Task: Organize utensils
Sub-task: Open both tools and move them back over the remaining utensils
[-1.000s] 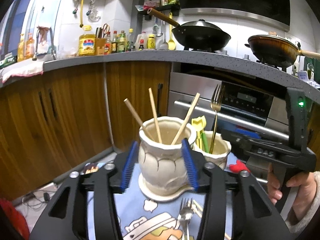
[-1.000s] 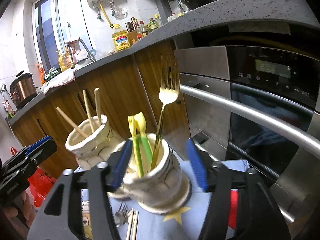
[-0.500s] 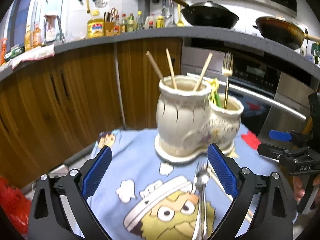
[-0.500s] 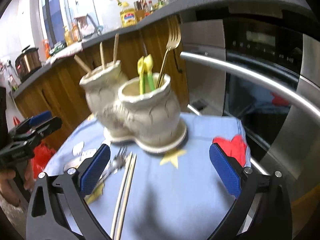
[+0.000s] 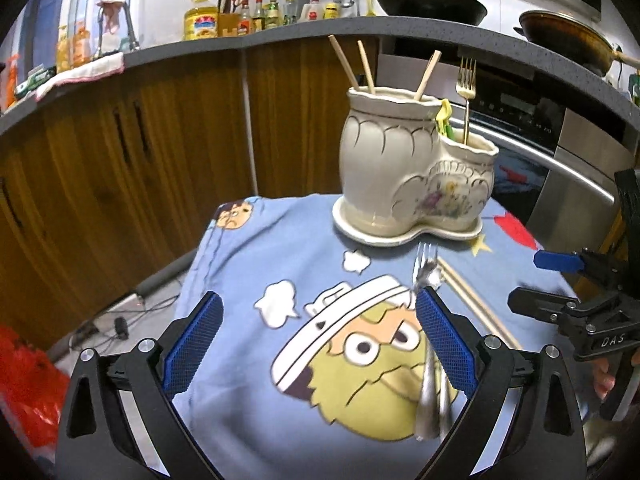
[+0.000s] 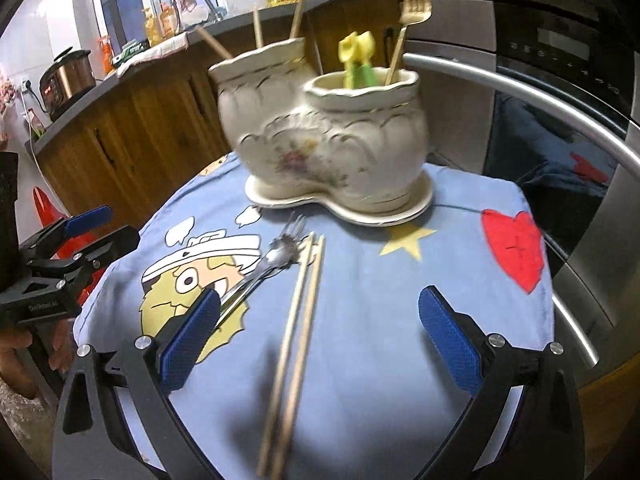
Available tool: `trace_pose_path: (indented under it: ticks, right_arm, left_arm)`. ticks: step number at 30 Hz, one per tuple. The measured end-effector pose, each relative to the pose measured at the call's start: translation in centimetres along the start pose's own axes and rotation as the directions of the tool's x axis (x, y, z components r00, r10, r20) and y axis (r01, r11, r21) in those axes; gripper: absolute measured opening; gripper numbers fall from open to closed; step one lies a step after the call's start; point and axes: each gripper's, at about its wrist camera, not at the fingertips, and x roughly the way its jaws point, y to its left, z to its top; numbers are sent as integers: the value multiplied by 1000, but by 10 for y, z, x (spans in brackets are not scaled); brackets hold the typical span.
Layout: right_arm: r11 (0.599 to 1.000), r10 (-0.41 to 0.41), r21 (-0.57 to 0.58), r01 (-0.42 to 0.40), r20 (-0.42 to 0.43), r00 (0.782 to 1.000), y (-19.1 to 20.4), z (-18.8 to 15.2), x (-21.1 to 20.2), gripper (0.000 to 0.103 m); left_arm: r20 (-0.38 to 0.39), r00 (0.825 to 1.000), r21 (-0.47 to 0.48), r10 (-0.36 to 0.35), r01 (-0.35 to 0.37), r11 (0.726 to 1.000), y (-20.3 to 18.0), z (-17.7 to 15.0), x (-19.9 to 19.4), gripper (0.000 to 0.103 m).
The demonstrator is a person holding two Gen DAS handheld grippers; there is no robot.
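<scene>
A cream two-pot ceramic holder stands at the far side of a small table under a blue cartoon cloth. Its taller pot holds three chopsticks; the lower pot holds a gold fork and yellow-green utensils. Silver forks and a pair of chopsticks lie on the cloth. My left gripper is open and empty above the cloth, its right pad by the forks. My right gripper is open and empty, straddling the chopsticks.
Wooden cabinets and a grey counter with bottles stand behind the table. A steel oven with a bar handle is close on the right. A red bag lies on the floor at the left.
Both grippers have opened wide and pulled back from the holder, which now stands free on the table. The forks and chopsticks on the cloth have come into view.
</scene>
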Motion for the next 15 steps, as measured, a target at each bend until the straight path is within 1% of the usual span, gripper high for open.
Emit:
trace_pose_path:
  ticks: [2,5,7,8,9,10,12,13,14,15]
  right_arm:
    - [1000,1,1,-1,-13,1000,6,1,4,98]
    - [1000,-7,-10,7,-29,1000,19,0,12,98]
    - [999,-20,-28,19,-43,999,28,1,18,88]
    - [999,-26,-34,24,-57,998,31,0,22,77]
    - [999,-29,-31,27,-78,997,34,0,27,69]
    - [1000,-23,-19,21,-96,995,36,0,31,65]
    - [1000,-11,7,12,-134,991,38,-1,40,50]
    - [1000,-17,7,18,-133,991,38,-1,40,48]
    - [999,-35,-4,34,-130,991,40,-1,41,41]
    - [999,-32,-3,32,-143,989,40,0,43,35]
  left_arm:
    - [3,1000,8,5,-5,1000,3,-3,-3,96]
    - [4,1000,-5,-14,14,1000,9,-8,-7,96]
    - [5,1000,-13,-20,20,1000,13,-10,-7,96]
    - [5,1000,-18,-22,23,1000,15,-11,-8,96]
    - [4,1000,-24,-27,27,999,17,-12,-8,96]
    - [4,1000,-32,-29,29,999,19,-13,-8,96]
    - [6,999,-56,-38,39,998,24,-12,-8,96]
    - [9,999,-63,-43,44,997,25,-12,-9,96]
    - [14,999,-74,-49,50,996,27,-12,-9,96]
    - [17,999,-78,-52,53,996,28,-12,-10,96]
